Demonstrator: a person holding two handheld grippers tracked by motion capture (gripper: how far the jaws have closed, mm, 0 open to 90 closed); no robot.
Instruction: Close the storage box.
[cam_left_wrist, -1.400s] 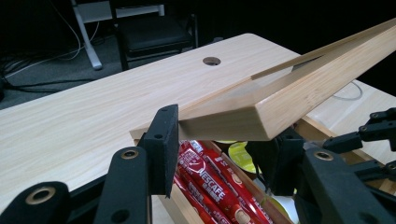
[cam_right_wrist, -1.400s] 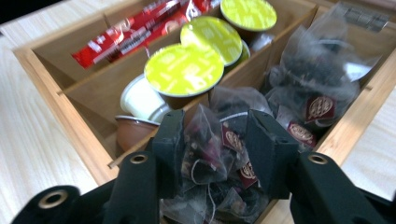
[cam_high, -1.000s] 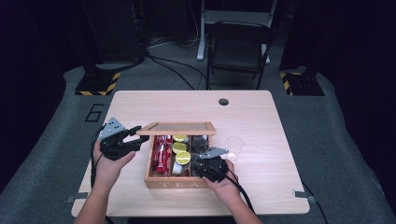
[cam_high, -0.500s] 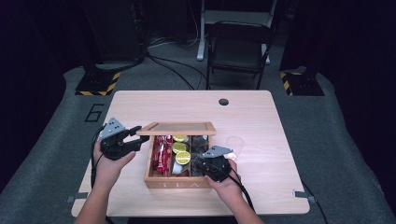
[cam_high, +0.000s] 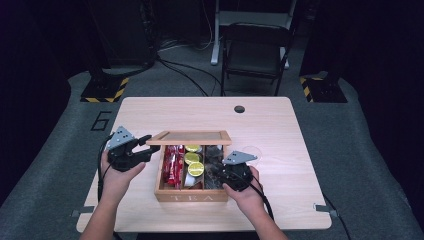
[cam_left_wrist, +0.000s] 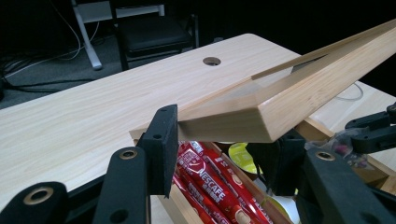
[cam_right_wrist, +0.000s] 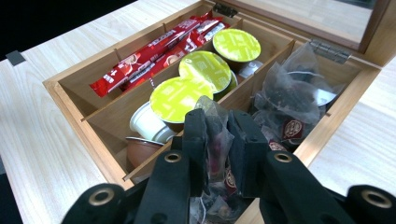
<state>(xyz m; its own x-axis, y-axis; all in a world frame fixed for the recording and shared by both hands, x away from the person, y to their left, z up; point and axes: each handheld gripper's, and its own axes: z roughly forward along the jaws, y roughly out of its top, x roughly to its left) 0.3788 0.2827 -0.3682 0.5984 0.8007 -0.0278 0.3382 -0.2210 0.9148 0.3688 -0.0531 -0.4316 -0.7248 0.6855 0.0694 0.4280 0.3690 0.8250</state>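
Lid — my left claw is pinching it open | my right claw is gripping a tea bag in the box | lift-out remaining

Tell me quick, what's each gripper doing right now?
Left gripper: closed on the corner of the box lid, holding it up.
Right gripper: closed on a tea bag over the tea box.

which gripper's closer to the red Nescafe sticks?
Left. The left gripper grips the lid corner at the box's left side, right above the red Nescafe sticks. The right gripper pinches a tea bag in the far-right compartment.
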